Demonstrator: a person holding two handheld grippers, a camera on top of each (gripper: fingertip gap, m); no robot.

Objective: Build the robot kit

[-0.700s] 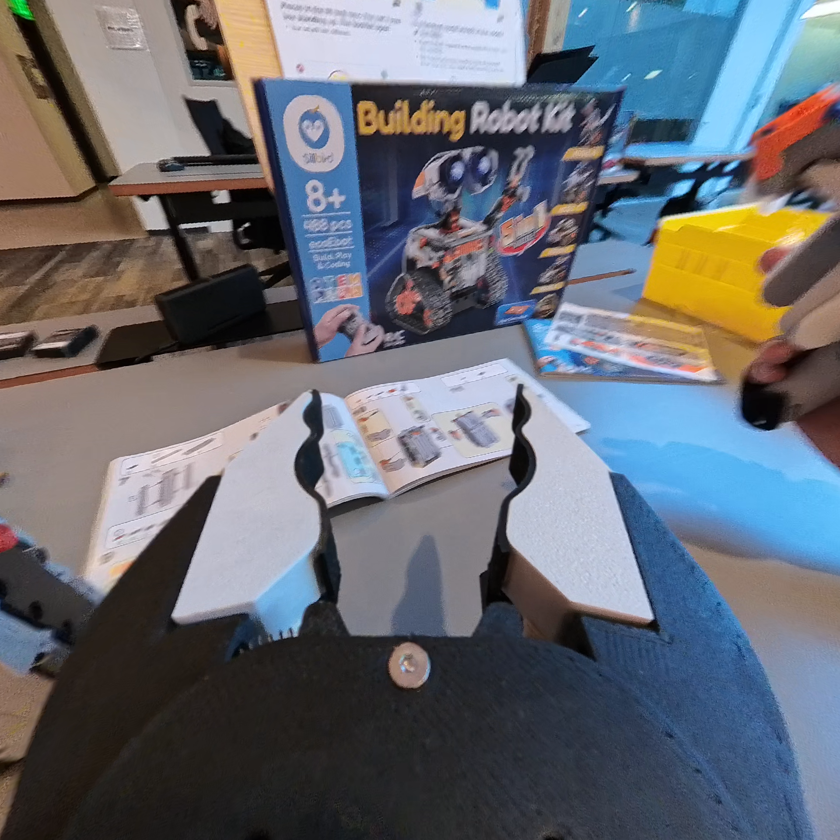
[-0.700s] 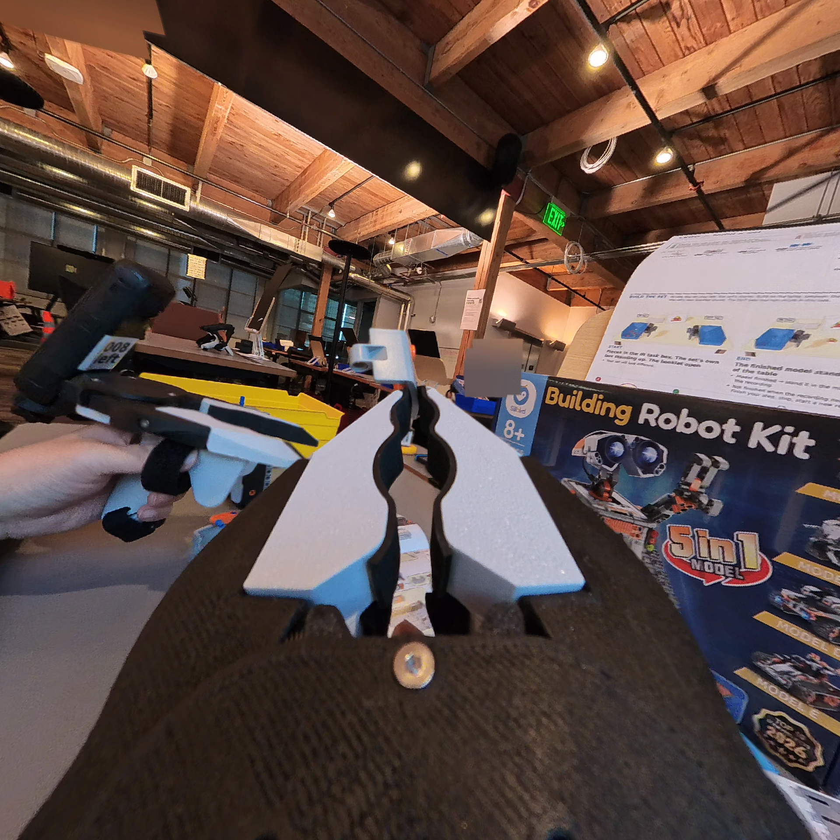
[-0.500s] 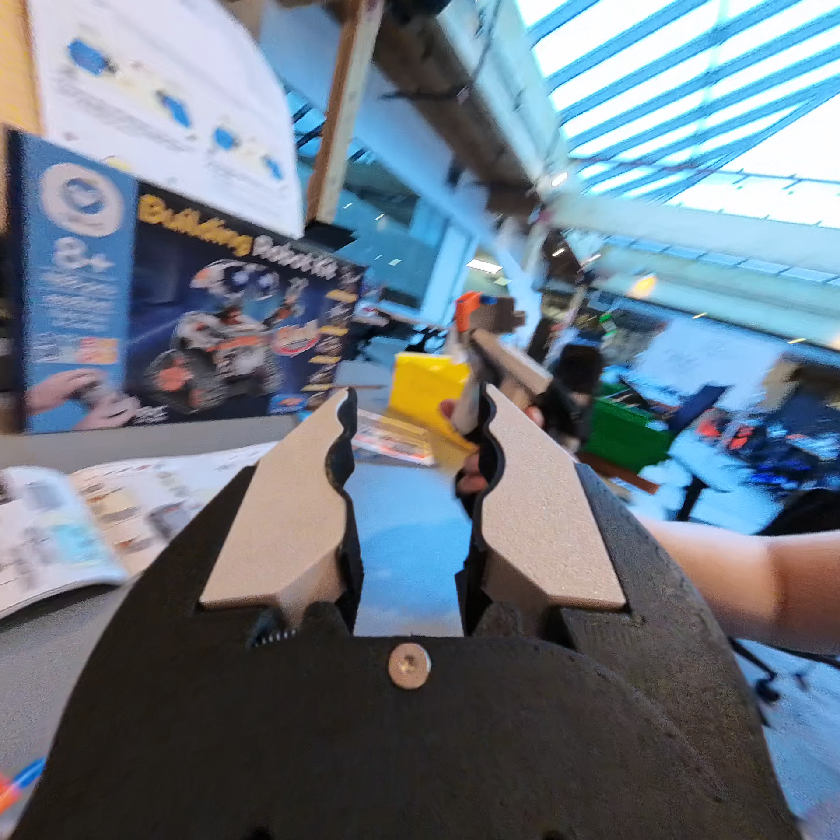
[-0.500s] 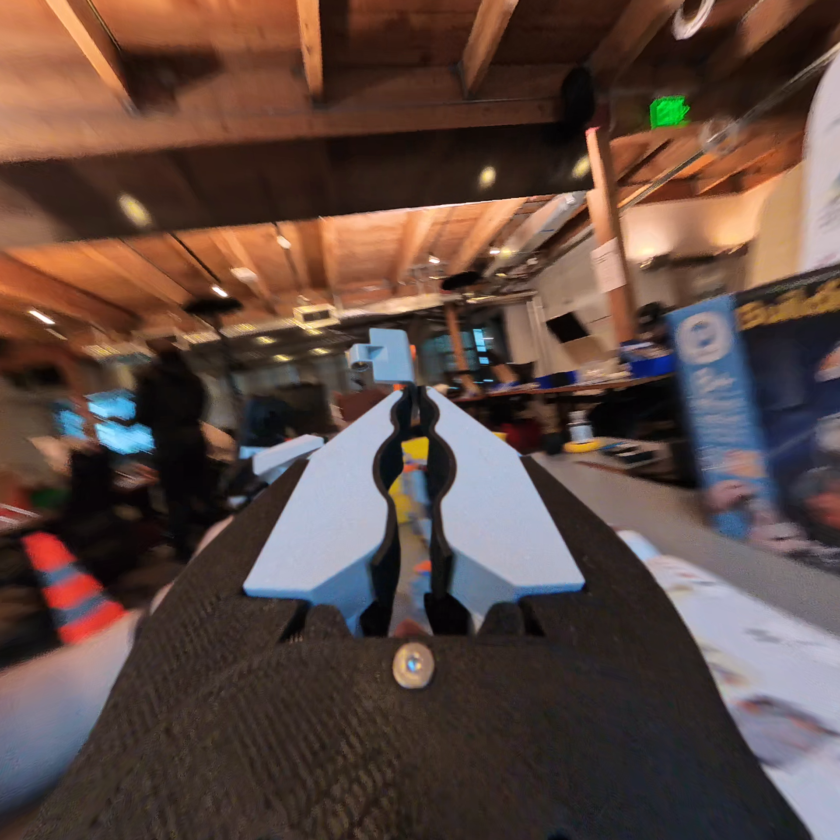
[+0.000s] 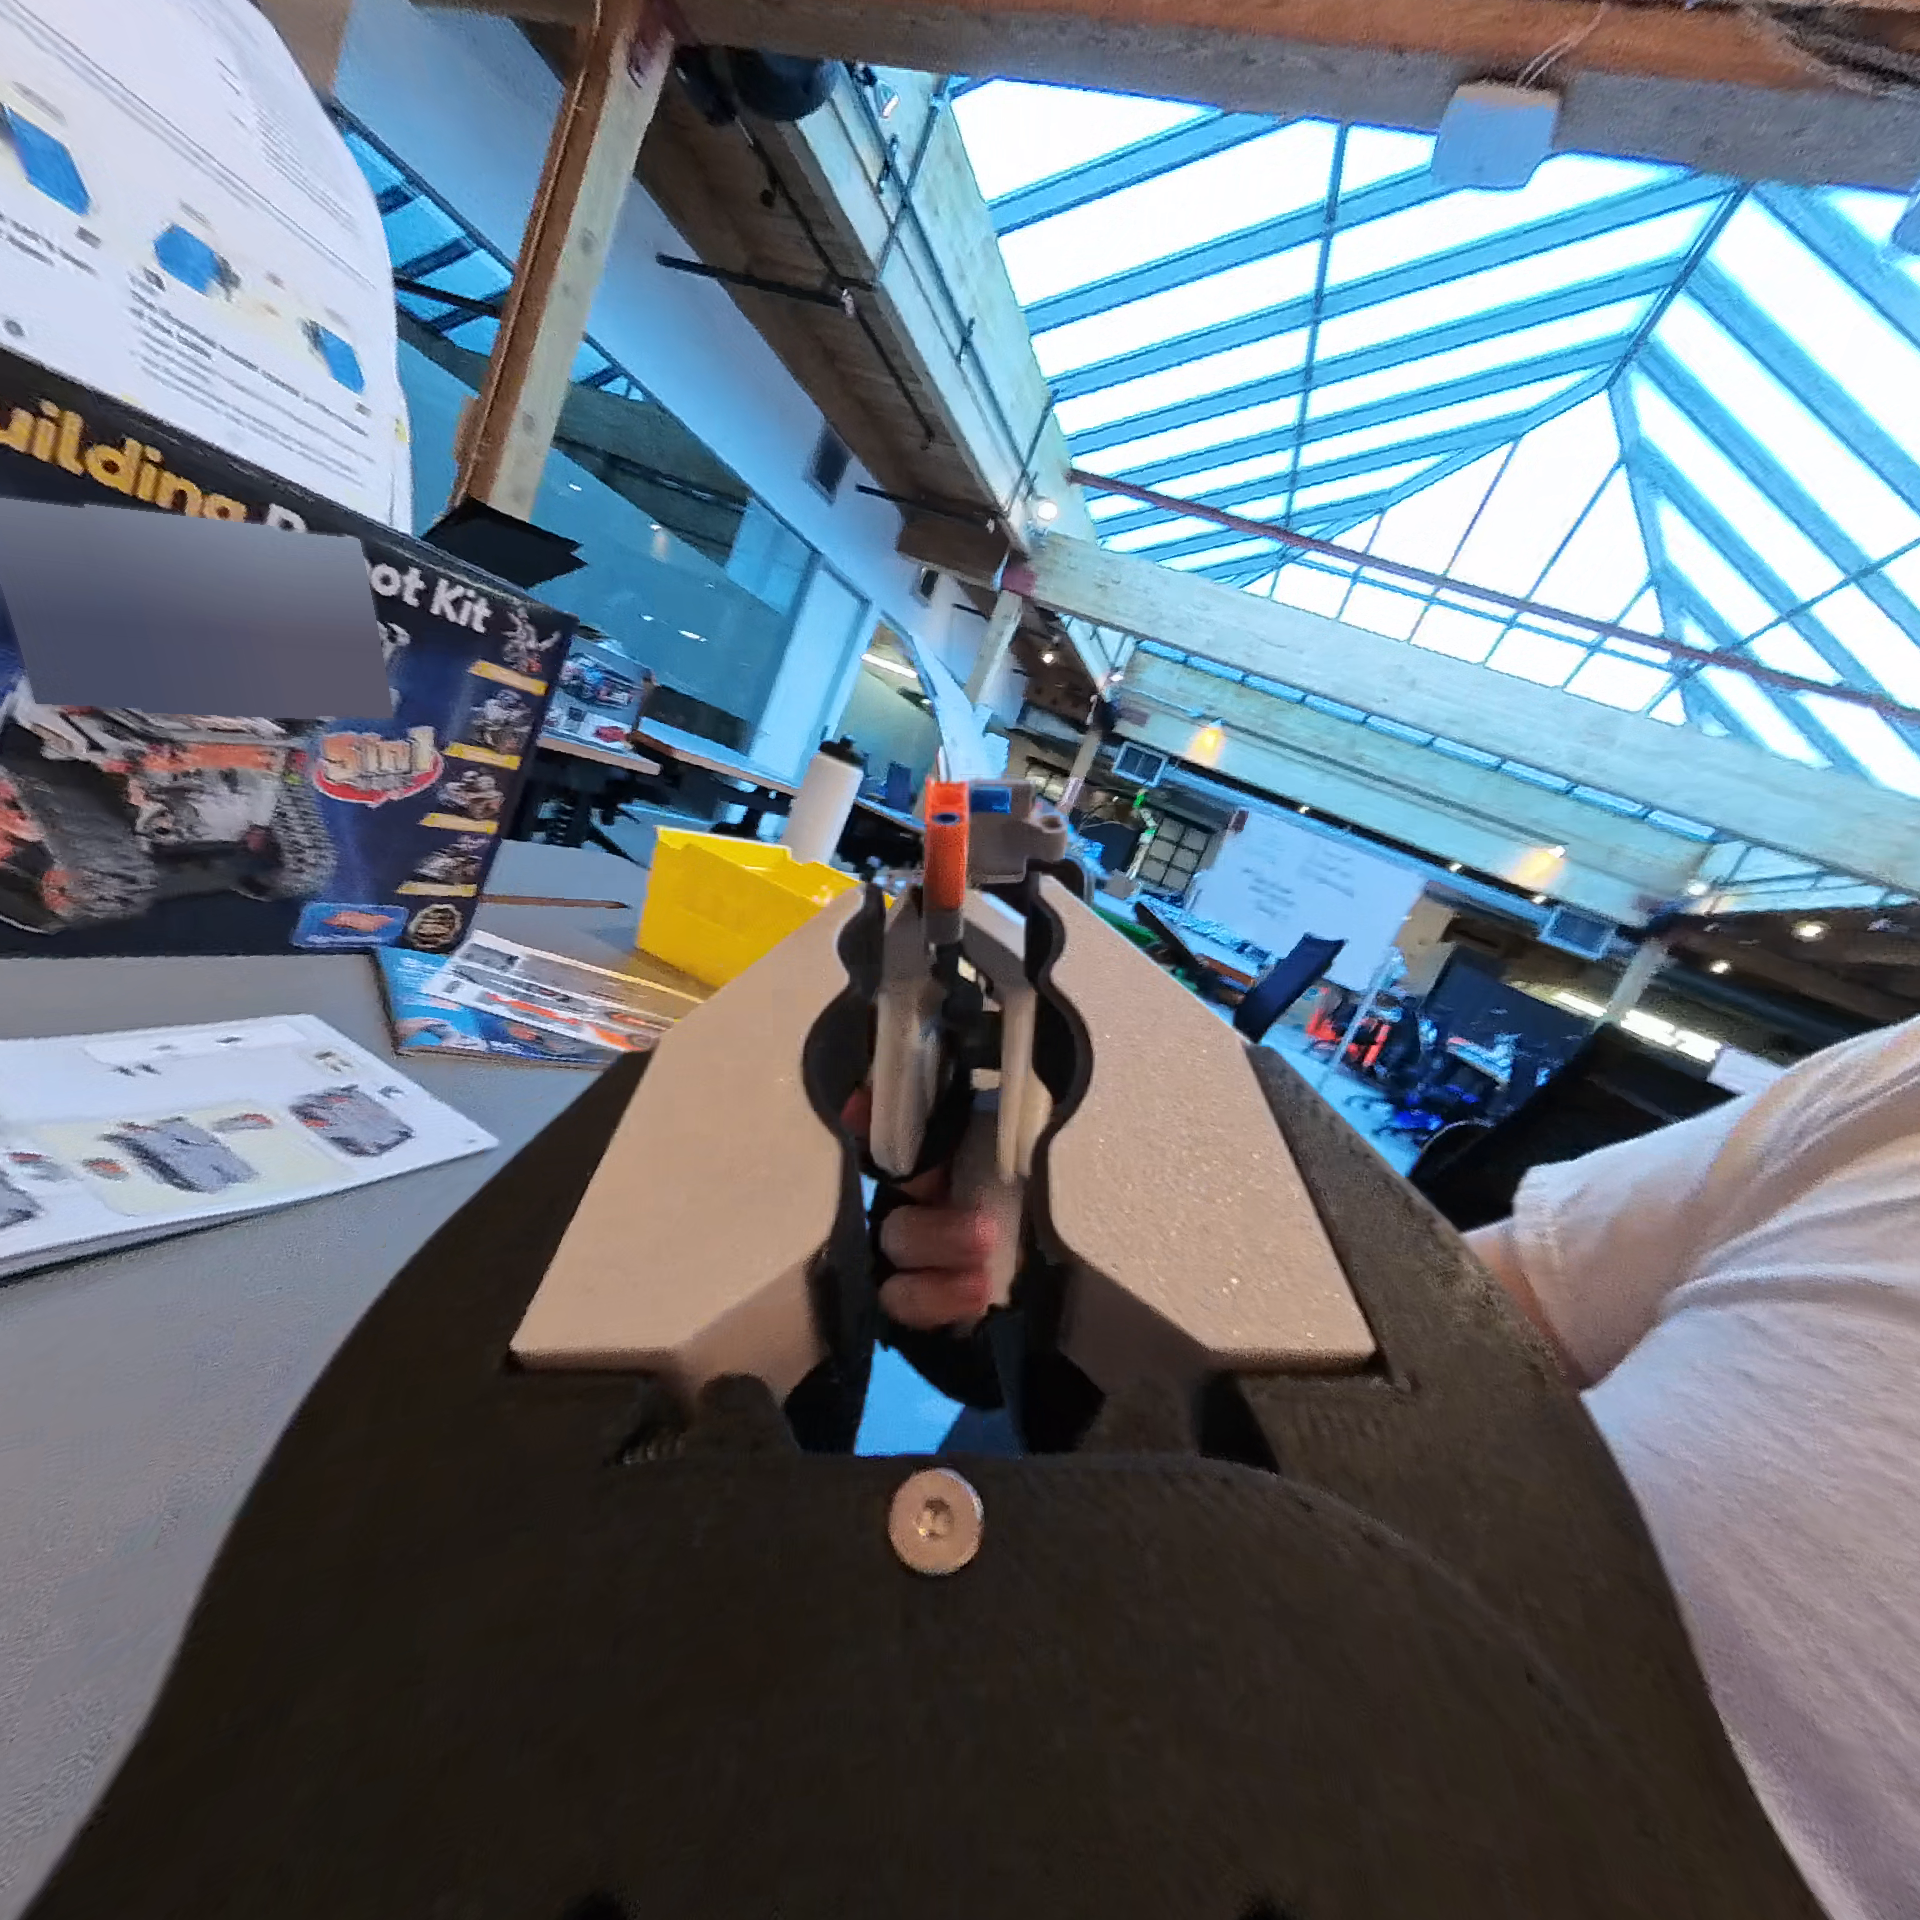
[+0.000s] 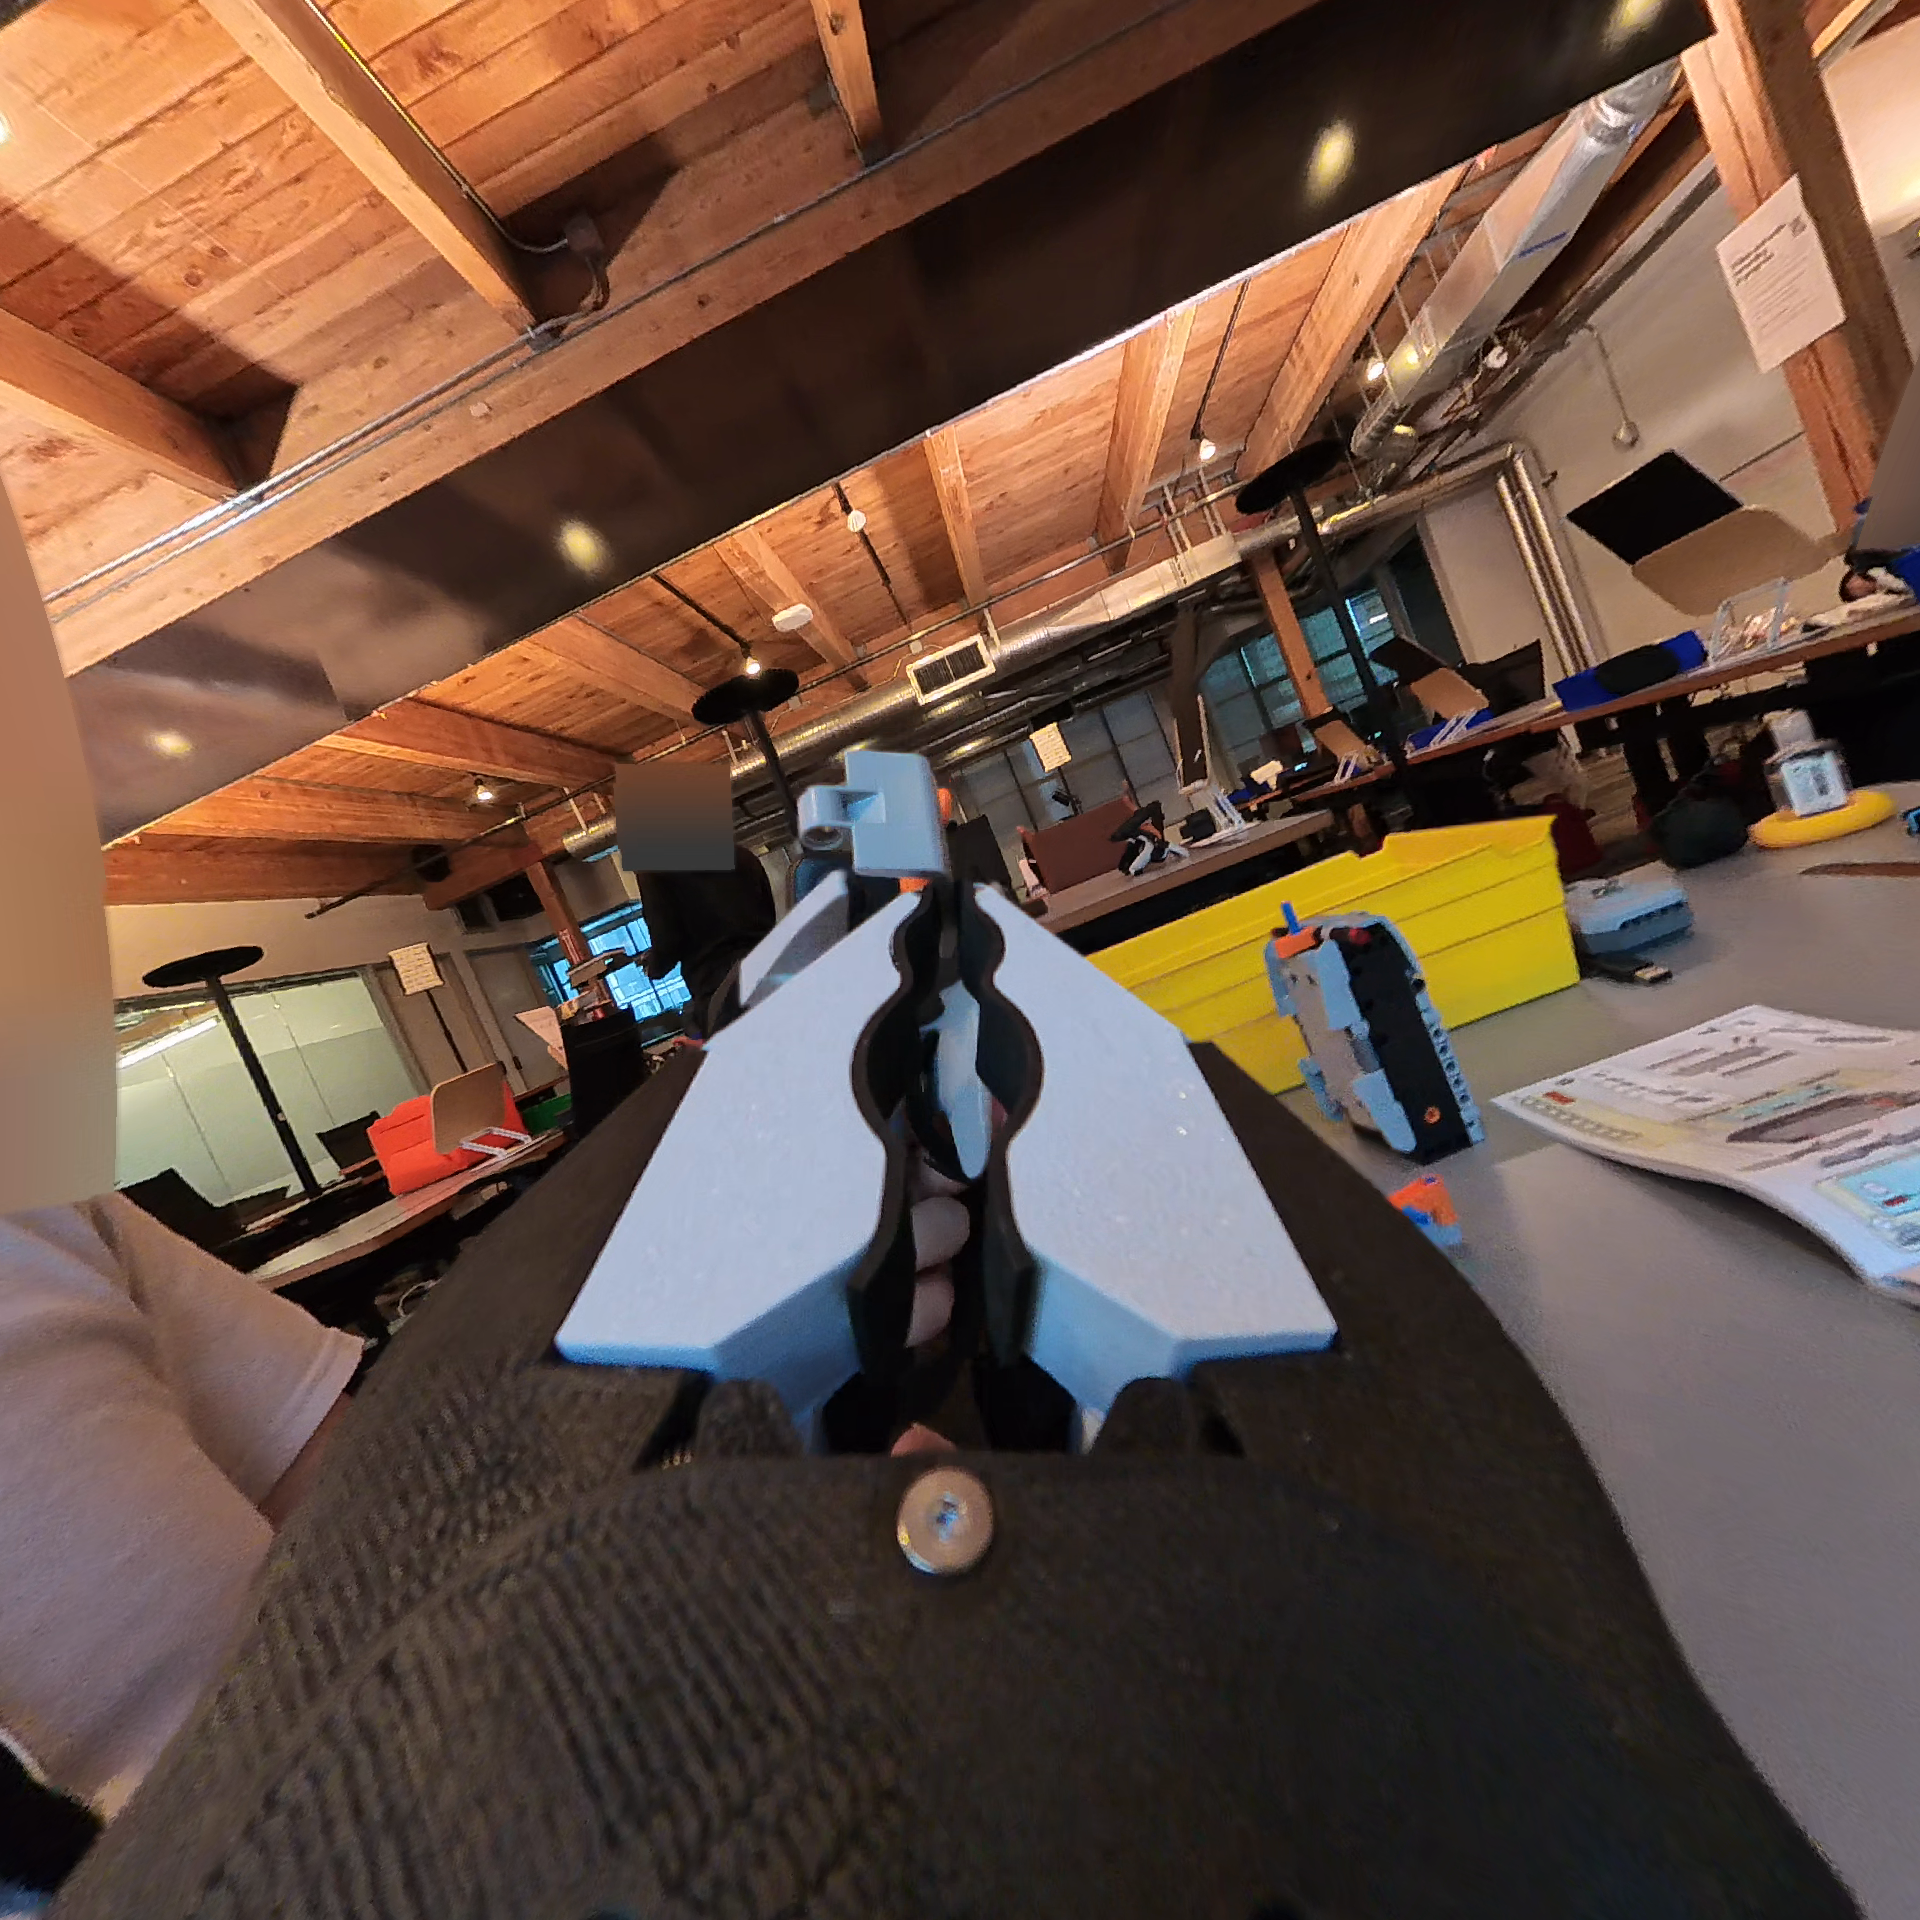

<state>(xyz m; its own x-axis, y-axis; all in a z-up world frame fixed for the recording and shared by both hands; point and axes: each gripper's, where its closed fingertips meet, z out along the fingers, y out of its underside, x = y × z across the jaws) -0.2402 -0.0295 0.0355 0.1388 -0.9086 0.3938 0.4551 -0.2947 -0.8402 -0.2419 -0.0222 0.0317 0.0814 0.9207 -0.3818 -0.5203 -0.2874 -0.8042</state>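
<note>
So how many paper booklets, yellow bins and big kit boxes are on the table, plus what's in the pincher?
Paper booklets: 2, the open booklet and the colourful leaflet
Yellow bin: 1
Kit box: 1
Grey brick piece held in the right gripper: 1
Total: 5

A ceiling of reddish-brown wooden planks and heavy timber beams (image 6: pixel 644 312) spans the room, dotted with small round lamps. A sloped glass skylight with blue-grey metal framing (image 5: pixel 1455 343) lets in bright daylight. Silver round metal ducts (image 6: pixel 1475 270) run beneath the beams. Long wooden-topped work tables (image 6: pixel 1174 847) stand before tall grid-paned windows (image 6: pixel 249 1070).
</note>
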